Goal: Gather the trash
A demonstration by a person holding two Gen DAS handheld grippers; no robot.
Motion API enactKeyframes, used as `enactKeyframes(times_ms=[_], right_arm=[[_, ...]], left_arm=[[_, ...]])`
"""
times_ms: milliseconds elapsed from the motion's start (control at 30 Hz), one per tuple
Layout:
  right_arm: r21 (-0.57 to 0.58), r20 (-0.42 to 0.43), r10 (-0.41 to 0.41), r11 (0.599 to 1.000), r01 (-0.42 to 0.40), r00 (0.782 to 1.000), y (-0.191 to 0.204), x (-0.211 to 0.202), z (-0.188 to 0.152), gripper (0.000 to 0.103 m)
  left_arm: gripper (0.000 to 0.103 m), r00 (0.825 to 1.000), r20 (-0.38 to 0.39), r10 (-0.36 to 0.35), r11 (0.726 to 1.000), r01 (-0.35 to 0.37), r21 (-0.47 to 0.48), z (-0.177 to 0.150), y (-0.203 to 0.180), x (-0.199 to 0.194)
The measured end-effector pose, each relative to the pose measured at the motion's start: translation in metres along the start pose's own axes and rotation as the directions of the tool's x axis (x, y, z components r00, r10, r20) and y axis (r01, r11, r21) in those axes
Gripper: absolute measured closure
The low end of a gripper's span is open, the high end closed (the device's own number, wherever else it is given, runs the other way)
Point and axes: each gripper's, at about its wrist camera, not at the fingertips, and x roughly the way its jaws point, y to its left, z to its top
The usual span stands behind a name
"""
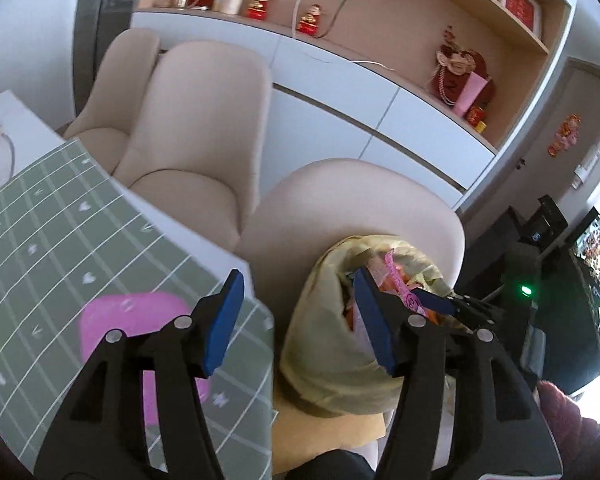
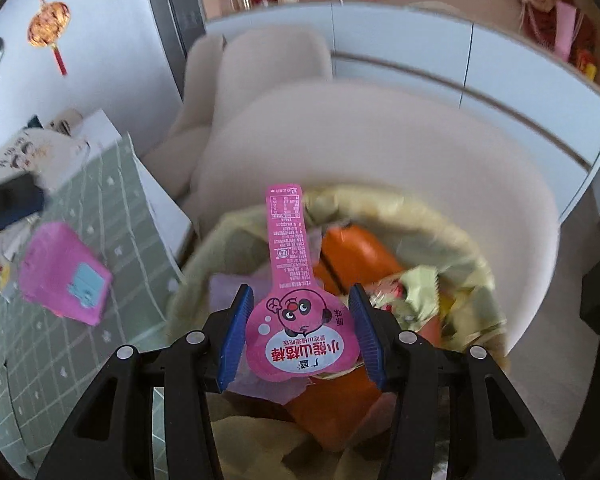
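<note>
Hovering over the lined bin (image 2: 400, 216) — right hand-held gripper (image 2: 300, 336) wide open, pink wrapper (image 2: 296, 312) apparently dropping in; left hand-held gripper (image 1: 300, 320) open, empty — waiting.

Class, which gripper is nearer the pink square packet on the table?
Left. The left gripper hovers at the table edge beside the pink packet; the right gripper is over the trash bag.

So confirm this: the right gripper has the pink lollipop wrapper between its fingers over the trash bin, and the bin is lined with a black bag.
Not black. The right wrist view shows the trash bin lined with a pale yellow bag. The rest holds: the pink lollipop wrapper sits between the right gripper fingers, above the bin.
</note>
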Motion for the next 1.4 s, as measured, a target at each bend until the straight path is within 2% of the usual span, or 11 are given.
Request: enactKeyframes(times_ms=[200, 400, 600, 700, 800, 900, 1000, 1100, 1233, 1333, 1400], right_arm=[[-0.008, -0.025, -0.013, 1.000, 0.013, 1.000, 0.000, 0.009, 0.002, 0.056], [0.002, -0.063, -0.020, 1.000, 0.021, 0.998, -0.002, 0.018, 0.001, 0.056], [0.050, -0.088, 0.016, 0.999, -0.012, 0.996, -0.003, 0.007, -0.004, 0.055], [0.052, -0.059, -0.031, 0.998, 0.034, 0.998, 0.008, -0.010, -0.011, 0.054], [0.076, -0.014, -0.048, 0.996, 0.049, 0.999, 0.015, -0.025, -0.016, 0.045], [0.107, 0.081, -0.120, 0.988, 0.111, 0.989, 0.024, -0.051, -0.025, 0.045], [0.132, 0.117, -0.132, 0.984, 0.116, 0.984, 0.035, -0.077, -0.035, 0.045], [0.133, 0.138, -0.104, 0.987, 0.086, 0.985, 0.053, -0.108, -0.051, 0.045], [0.110, 0.183, -0.014, 0.994, -0.006, 0.983, 0.079, -0.139, -0.077, 0.045], [0.032, 0.223, 0.053, 0.998, -0.062, 0.973, 0.100, -0.157, -0.095, 0.045], [-0.036, 0.250, 0.082, 0.997, -0.075, 0.965, 0.117, -0.168, -0.109, 0.045]], left_arm=[[0.045, 0.999, 0.001, 0.043, 0.999, -0.043, -0.008, -0.020, 0.020, -0.024], [0.044, 0.997, -0.005, 0.074, 0.995, -0.074, -0.065, -0.043, 0.048, -0.048], [0.027, 0.995, 0.020, 0.093, 0.991, -0.091, -0.102, -0.057, 0.079, -0.079], [0.021, 0.993, 0.048, 0.109, 0.991, -0.104, -0.089, -0.060, 0.091, -0.095], [0.021, 0.987, 0.105, 0.119, 0.992, -0.114, -0.057, -0.066, 0.093, -0.113], [0.021, 0.982, 0.144, 0.124, 0.992, -0.119, -0.042, -0.082, 0.095, -0.130], [0.021, 0.978, 0.147, 0.151, 0.988, -0.144, -0.052, -0.099, 0.099, -0.142], [0.021, 0.961, 0.139, 0.238, 0.971, -0.238, -0.015, -0.116, 0.096, -0.148], [0.021, 0.945, 0.143, 0.293, 0.955, -0.295, -0.006, -0.138, 0.091, -0.161], [0.021, 0.899, 0.200, 0.389, 0.919, -0.395, -0.012, -0.155, 0.075, -0.177], [0.021, 0.882, 0.228, 0.413, 0.908, -0.419, -0.025, -0.164, 0.067, -0.185]])
